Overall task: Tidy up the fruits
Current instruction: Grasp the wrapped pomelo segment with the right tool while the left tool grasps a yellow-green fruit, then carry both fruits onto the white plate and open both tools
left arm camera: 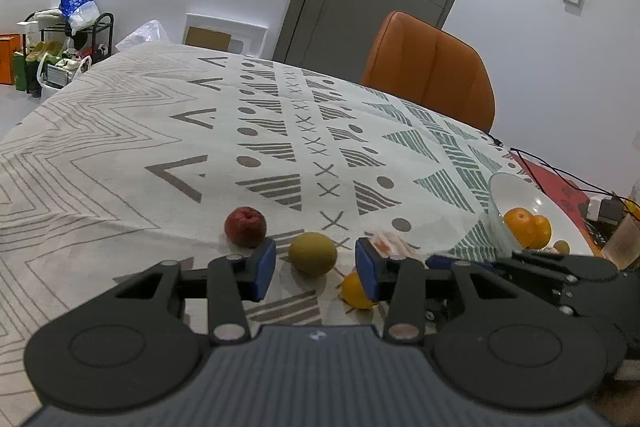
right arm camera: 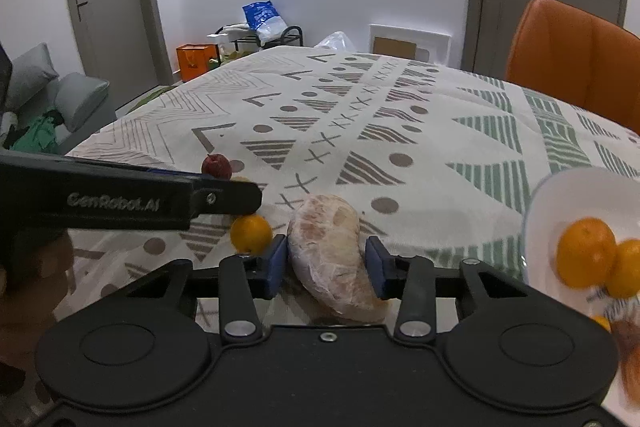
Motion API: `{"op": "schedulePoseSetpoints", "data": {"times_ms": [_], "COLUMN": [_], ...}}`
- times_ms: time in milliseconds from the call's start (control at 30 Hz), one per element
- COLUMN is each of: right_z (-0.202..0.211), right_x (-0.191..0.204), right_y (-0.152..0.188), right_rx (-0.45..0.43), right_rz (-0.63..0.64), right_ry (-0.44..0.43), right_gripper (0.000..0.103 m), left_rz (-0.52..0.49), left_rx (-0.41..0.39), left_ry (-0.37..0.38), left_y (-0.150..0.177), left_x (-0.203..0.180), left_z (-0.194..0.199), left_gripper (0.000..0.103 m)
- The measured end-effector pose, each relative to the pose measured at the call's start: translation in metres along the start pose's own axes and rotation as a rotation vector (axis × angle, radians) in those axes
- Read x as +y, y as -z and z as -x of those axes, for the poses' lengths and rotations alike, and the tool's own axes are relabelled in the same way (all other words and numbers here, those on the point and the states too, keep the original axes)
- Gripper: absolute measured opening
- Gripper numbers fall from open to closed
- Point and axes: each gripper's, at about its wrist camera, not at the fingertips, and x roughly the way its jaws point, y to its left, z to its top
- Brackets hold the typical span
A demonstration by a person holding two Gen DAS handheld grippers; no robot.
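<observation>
The right gripper (right arm camera: 326,263) has its fingers spread around the soft, slippery wrapped pomelo (right arm camera: 334,259); grip its middle gently. The left gripper (left arm camera: 316,269) hangs with fingers apart over the pear (left arm camera: 313,253).

Black left gripper (left arm camera: 315,269), blue pads (left arm camera: 264,267) — silver pivot screws, faint "GenRobot.AI" lettering, probably.

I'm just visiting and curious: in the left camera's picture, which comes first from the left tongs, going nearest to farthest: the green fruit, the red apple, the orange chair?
1. Green fruit: just ahead of the left tongs, between the open blue tips.
2. Red apple: a little farther, ahead to the left.
3. Orange chair: farthest, beyond the table's far right edge.
</observation>
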Motion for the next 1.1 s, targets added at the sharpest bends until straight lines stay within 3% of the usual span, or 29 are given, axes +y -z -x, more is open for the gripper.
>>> {"op": "schedulePoseSetpoints", "data": {"times_ms": [100, 200, 633, 1100], "right_z": [0.007, 0.012, 0.039, 0.079], "right_x": [-0.004, -0.006, -0.006, -0.033], "right_y": [0.004, 0.008, 0.004, 0.014], "right_rx": [0.000, -0.002, -0.087, -0.172], "right_rz": [-0.035, -0.055, -0.078, -0.142], "right_ry": [-0.003, 0.001, -0.020, 0.028], "right_gripper": [0.037, 0.037, 0.037, 0.037], "left_rz": [-0.011, -0.005, -0.036, -0.123], "left_rx": [0.000, 0.002, -0.066, -0.087], "left_ry": [-0.006, -0.012, -0.040, -0.008], "left_y": [-0.001, -0.002, -0.009, -0.007], "left_x": [-0.003, -0.001, -0.009, -0.055], "left_z": [-0.004, -0.006, 0.030, 0.042], "left_gripper": [0.042, 0.025, 0.025, 0.025]}}
